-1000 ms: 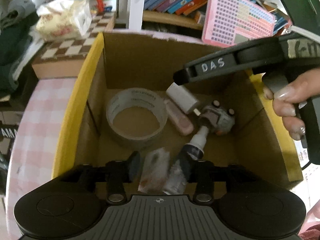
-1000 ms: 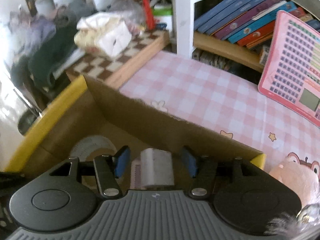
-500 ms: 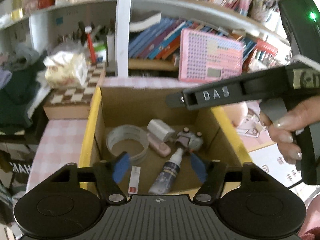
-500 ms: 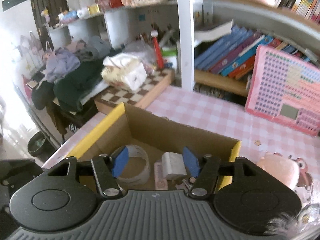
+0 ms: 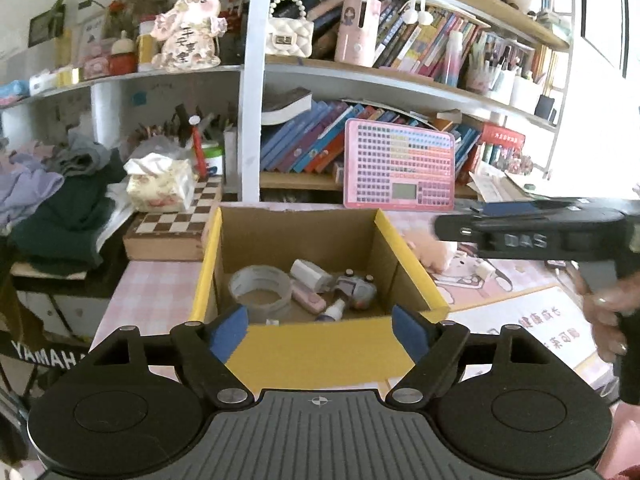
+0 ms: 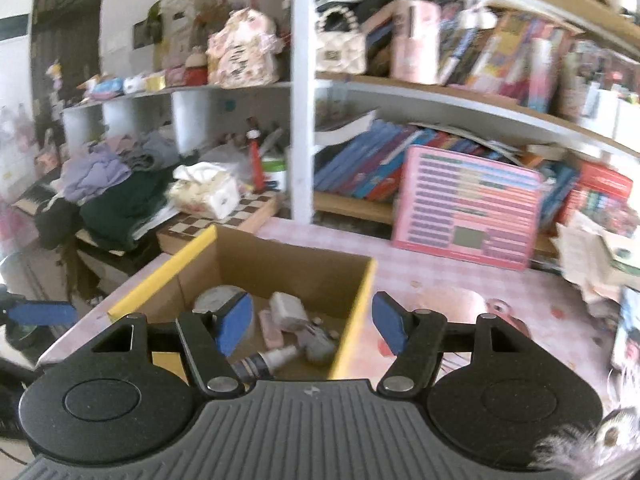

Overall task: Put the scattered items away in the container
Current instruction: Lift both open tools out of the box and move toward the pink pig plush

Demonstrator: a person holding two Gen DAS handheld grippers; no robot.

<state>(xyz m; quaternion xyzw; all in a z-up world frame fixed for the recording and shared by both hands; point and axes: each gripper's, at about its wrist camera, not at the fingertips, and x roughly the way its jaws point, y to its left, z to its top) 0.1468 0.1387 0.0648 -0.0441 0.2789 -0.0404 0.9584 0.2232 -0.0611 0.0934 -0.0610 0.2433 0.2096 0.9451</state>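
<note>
Both grippers have pulled back and up out of the cardboard box (image 5: 298, 236) since a second ago — then they were down inside it, now the whole box shows below them.

Left gripper (image 5: 320, 332): blue pads spread wide, nothing between them, sitting above the box's near yellow flap. Right gripper (image 6: 312, 324): pads also apart and empty, over the box's near-right corner; in the left view it shows side-on at 3 o'clock, held in a hand (image 5: 608, 312).

Box contents, left view:
- tape roll (image 5: 260, 286) at 9 o'clock on the floor
- white charger (image 5: 310, 274) just right of it, toward the back wall
- pink eraser-like block (image 5: 308, 300) touching the charger's near side
- small toy car (image 5: 356, 286) at 3 o'clock
- spray bottle (image 5: 334, 312) in front of the car, mostly hidden by the near flap

Right view is blurred — items match, probably, but details don't resolve.

Box sits on a pink checked tablecloth (image 5: 148, 296), chessboard (image 5: 176, 220) at its 10 o'clock, pink keyboard toy (image 5: 400, 164) behind at 1 o'clock.
</note>
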